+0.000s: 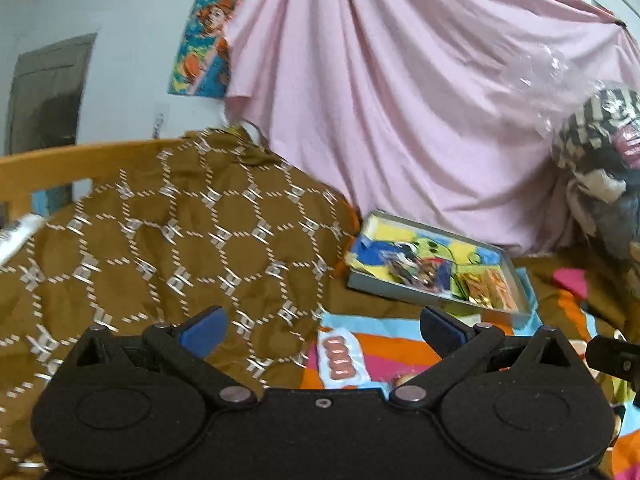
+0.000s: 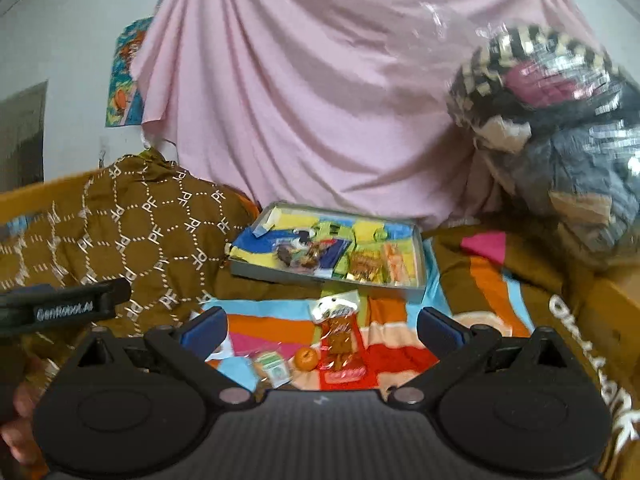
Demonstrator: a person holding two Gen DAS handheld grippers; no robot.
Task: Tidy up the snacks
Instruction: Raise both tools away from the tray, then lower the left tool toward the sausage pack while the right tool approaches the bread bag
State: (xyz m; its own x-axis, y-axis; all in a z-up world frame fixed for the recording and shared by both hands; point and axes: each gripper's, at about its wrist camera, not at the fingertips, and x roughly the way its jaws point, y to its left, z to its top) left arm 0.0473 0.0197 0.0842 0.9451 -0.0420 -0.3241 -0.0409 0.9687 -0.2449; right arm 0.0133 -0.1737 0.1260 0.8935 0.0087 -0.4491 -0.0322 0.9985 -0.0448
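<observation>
1. Ahead of both pairs of jaws, a shallow grey tray [image 2: 420,258] is lying on a striped bedspread [image 2: 280,330], its floor covered with a yellow, blue and green printed sheet.
2. Several snack packets [image 2: 366,266] are sitting inside the tray, bunched toward its near right part; gold and orange wrappers are showing, though the blur is hiding their labels.
3. Between the right gripper's [image 2: 320,330] blue-padded fingers, which are standing wide apart and gripping nothing, a red snack pouch [image 2: 340,344] is lying flat on the bedspread.
4. Just left of that pouch, a small orange fruit [image 2: 306,358] and a green-and-white packet [image 2: 274,366] are resting near the lower edge of the gap.
5. Between the left gripper's [image 1: 322,328] fingers, also spread wide and empty, a blister strip of pink tablets [image 1: 338,360] is lying on the bedspread, well short of the tray [image 1: 400,290], which is sitting beyond the right finger.
6. Left of both jaws, a brown patterned cloth [image 1: 180,240] is draping over a wooden rail [image 1: 48,170].
7. Behind the tray, a pink sheet [image 2: 320,100] is hanging, and a clear bag of clothes [image 2: 560,140] is bulging at far right.
</observation>
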